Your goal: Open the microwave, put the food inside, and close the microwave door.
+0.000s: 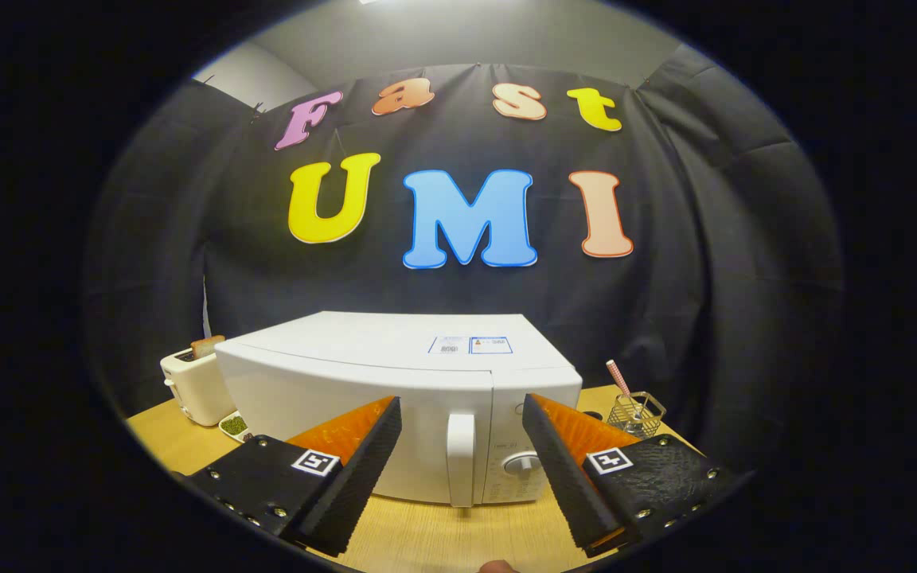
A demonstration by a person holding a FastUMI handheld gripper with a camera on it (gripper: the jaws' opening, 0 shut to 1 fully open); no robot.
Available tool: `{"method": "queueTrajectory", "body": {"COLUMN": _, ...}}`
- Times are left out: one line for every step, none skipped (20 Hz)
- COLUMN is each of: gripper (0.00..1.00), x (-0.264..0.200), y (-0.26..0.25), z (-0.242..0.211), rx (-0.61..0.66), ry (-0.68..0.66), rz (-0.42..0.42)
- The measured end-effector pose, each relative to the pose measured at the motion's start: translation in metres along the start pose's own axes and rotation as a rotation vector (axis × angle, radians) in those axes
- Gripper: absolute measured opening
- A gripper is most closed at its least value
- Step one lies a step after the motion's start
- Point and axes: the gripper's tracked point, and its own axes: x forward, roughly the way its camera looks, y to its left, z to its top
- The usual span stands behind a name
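Observation:
A white microwave (pixel 363 374) stands on the wooden table (pixel 442 533) with its door closed. Its upright white handle (pixel 461 459) sits just ahead of my fingers, in the gap between them, a short way off. A round dial (pixel 520 465) is on the panel right of the handle, partly hidden by my right finger. My gripper (pixel 462 406) is open, with nothing between its fingers. A small dish of green food (pixel 234 426) lies on the table left of the microwave, beyond my left finger.
A white toaster (pixel 192 386) with a slice of bread in its slot stands at the microwave's left. A clear glass holder (pixel 637 412) with a striped straw sits at its right. Black cloth walls the booth behind.

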Motion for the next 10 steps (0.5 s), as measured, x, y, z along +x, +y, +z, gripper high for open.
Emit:
{"method": "queueTrajectory", "body": {"gripper": 0.98, "x": 0.006, "y": 0.000, "z": -0.007, "rx": 0.000, "ry": 0.016, "rz": -0.004}}
{"method": "queueTrajectory", "body": {"gripper": 0.98, "x": 0.011, "y": -0.001, "z": -0.015, "rx": -0.004, "ry": 0.031, "rz": -0.010}}
{"method": "queueTrajectory", "body": {"gripper": 0.98, "x": 0.015, "y": -0.001, "z": -0.022, "rx": -0.009, "ry": 0.046, "rz": -0.013}}
{"method": "queueTrajectory", "body": {"gripper": 0.98, "x": 0.021, "y": -0.002, "z": -0.031, "rx": -0.015, "ry": 0.067, "rz": -0.019}}
{"method": "queueTrajectory", "body": {"gripper": 0.98, "x": 0.025, "y": -0.002, "z": -0.038, "rx": -0.015, "ry": 0.085, "rz": -0.017}}
{"method": "queueTrajectory", "body": {"gripper": 0.98, "x": 0.028, "y": 0.001, "z": -0.045, "rx": -0.010, "ry": 0.107, "rz": -0.010}}
{"method": "queueTrajectory", "body": {"gripper": 0.98, "x": 0.031, "y": 0.003, "z": -0.051, "rx": 0.000, "ry": 0.125, "rz": -0.003}}
{"method": "queueTrajectory", "body": {"gripper": 0.98, "x": 0.033, "y": 0.004, "z": -0.056, "rx": 0.008, "ry": 0.139, "rz": 0.001}}
{"method": "queueTrajectory", "body": {"gripper": 0.98, "x": 0.035, "y": 0.006, "z": -0.059, "rx": 0.017, "ry": 0.150, "rz": 0.003}}
{"method": "queueTrajectory", "body": {"gripper": 0.95, "x": 0.036, "y": 0.006, "z": -0.062, "rx": 0.020, "ry": 0.157, "rz": -0.002}}
